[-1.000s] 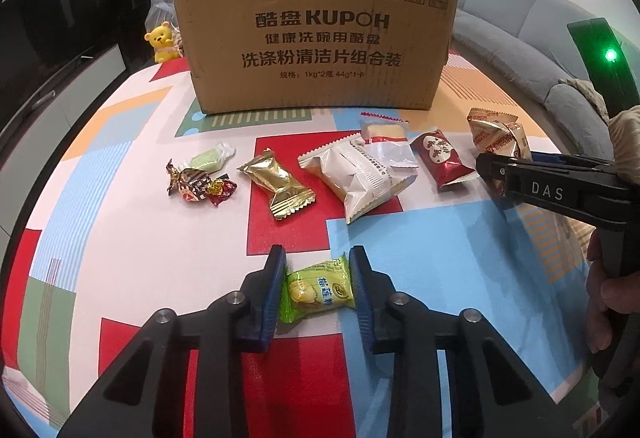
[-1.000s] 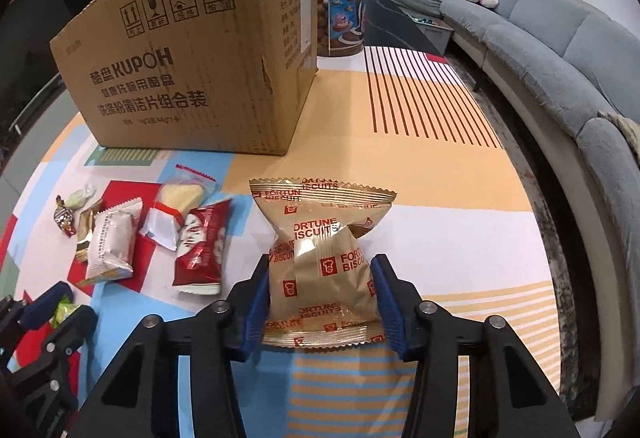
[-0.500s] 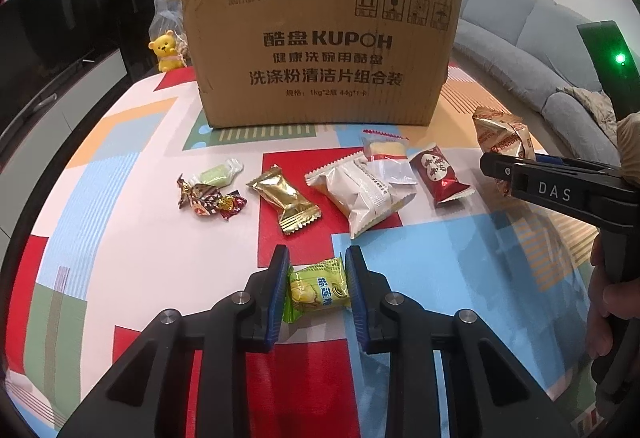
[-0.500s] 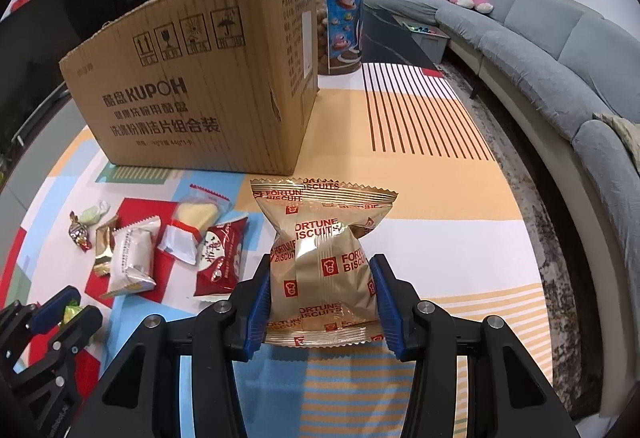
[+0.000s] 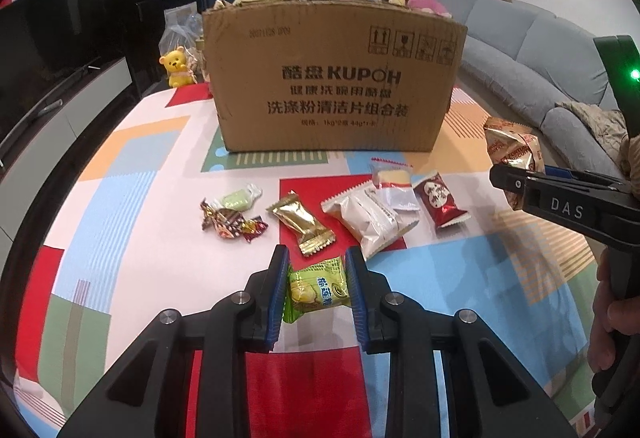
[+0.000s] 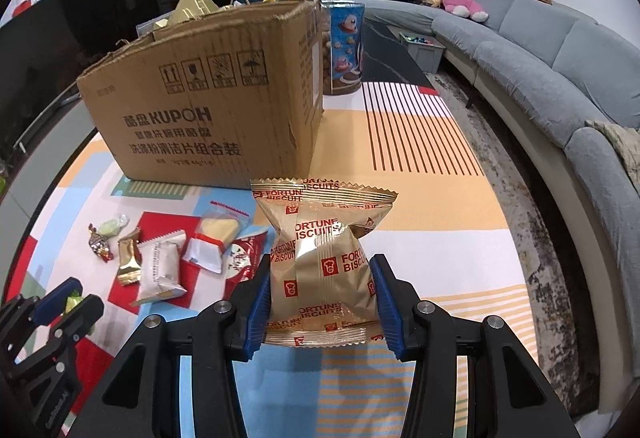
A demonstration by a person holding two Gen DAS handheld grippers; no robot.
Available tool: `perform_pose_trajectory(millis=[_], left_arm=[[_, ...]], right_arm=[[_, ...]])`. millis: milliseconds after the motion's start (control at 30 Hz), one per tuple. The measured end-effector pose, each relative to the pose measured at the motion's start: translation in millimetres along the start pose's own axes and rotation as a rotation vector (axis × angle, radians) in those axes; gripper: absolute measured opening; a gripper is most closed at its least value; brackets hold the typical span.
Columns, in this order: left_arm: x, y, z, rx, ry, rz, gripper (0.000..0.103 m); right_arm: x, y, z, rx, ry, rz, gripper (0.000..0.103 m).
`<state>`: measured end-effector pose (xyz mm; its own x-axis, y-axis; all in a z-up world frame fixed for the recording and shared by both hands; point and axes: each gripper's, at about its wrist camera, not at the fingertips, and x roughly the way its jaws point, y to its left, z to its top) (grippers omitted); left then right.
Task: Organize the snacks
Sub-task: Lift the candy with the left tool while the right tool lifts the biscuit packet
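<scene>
My left gripper (image 5: 317, 292) is shut on a green durian candy packet (image 5: 316, 288) and holds it above the patterned table. My right gripper (image 6: 320, 302) is shut on a gold Fortune Biscuits bag (image 6: 320, 258), lifted off the table; the bag also shows in the left wrist view (image 5: 514, 154). An open KUPOH cardboard box (image 5: 334, 78) stands behind, also in the right wrist view (image 6: 208, 110). A row of snacks lies before it: twisted candies (image 5: 230, 216), a gold packet (image 5: 300, 224), a white packet (image 5: 370, 222), a clear packet (image 5: 392, 184), a red packet (image 5: 438, 198).
A yellow bear figurine (image 5: 178, 72) stands left of the box. A blue printed canister (image 6: 344, 46) stands behind the box's right end. A grey sofa (image 6: 560, 70) curves along the right. A dark cabinet (image 5: 60, 38) runs along the left.
Both grippers have risen with their snacks, so the box's open top edge now comes into sight. The snacks on the table have not moved.
</scene>
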<state>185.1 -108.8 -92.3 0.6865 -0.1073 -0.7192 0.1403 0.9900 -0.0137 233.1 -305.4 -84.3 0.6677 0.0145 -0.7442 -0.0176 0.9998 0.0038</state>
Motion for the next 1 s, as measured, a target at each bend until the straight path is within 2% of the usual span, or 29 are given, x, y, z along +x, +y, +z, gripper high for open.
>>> perform_pose_trajectory(millis=[733,1000], left_arm=[[-25.7,25.3,32.1,-0.011,-0.063,-0.014,0.029],[-31.7,32.8,47.4,0.017,-0.091,-0.017,0.029]], right_arm=[[-39.6,21.5,12.0,0.016,-0.065,-0.007,0.048],[-49.5,32.6,20.5,0.008,-0.096,-0.014,0.048]])
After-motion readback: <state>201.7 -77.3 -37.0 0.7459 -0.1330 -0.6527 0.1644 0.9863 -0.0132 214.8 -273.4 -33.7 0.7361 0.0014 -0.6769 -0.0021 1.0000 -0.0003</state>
